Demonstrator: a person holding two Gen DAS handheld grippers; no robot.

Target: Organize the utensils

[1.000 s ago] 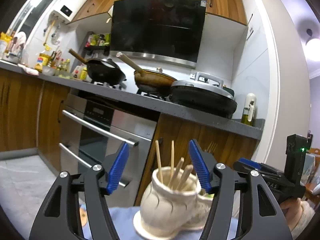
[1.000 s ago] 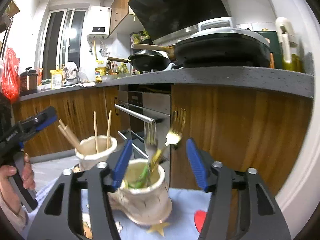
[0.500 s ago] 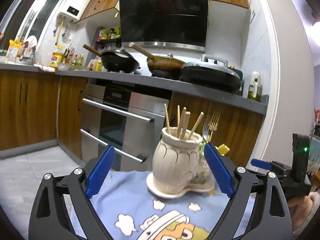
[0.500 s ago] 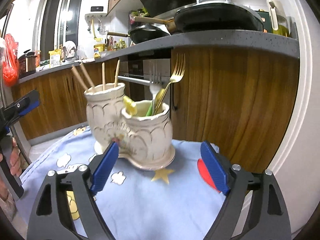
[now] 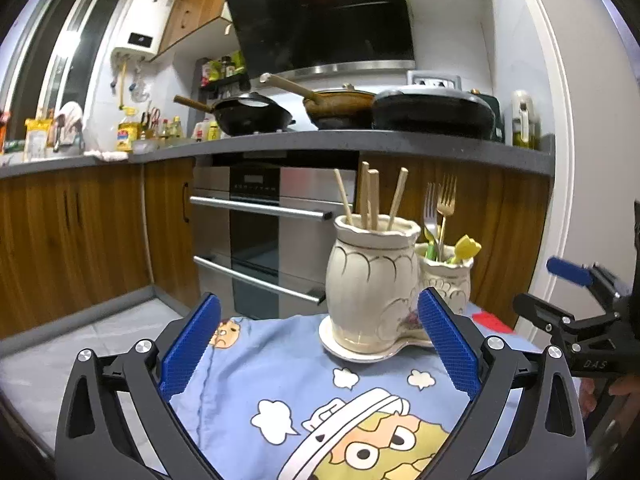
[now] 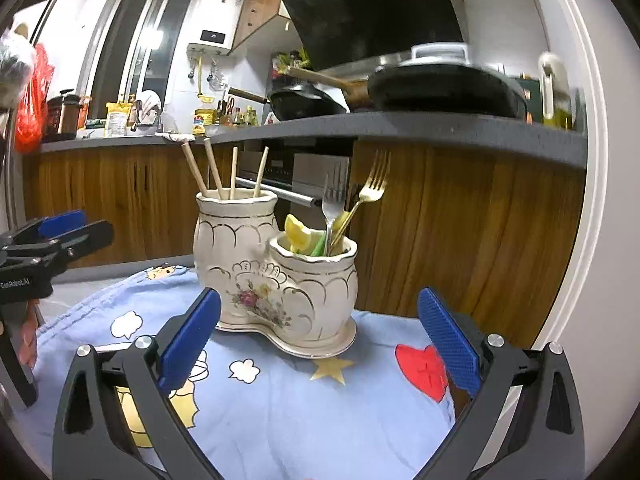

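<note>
We hold both the left tongs (image 5: 318, 344) and the right tongs (image 6: 318, 340) spread apart and empty, short of the cream two-pot utensil holder (image 6: 276, 276) standing on the cartoon-print blue cloth (image 6: 280, 408) over the tabletop, chopsticks (image 6: 224, 172) in its taller pot, forks (image 6: 352, 204) in the shorter.
</note>
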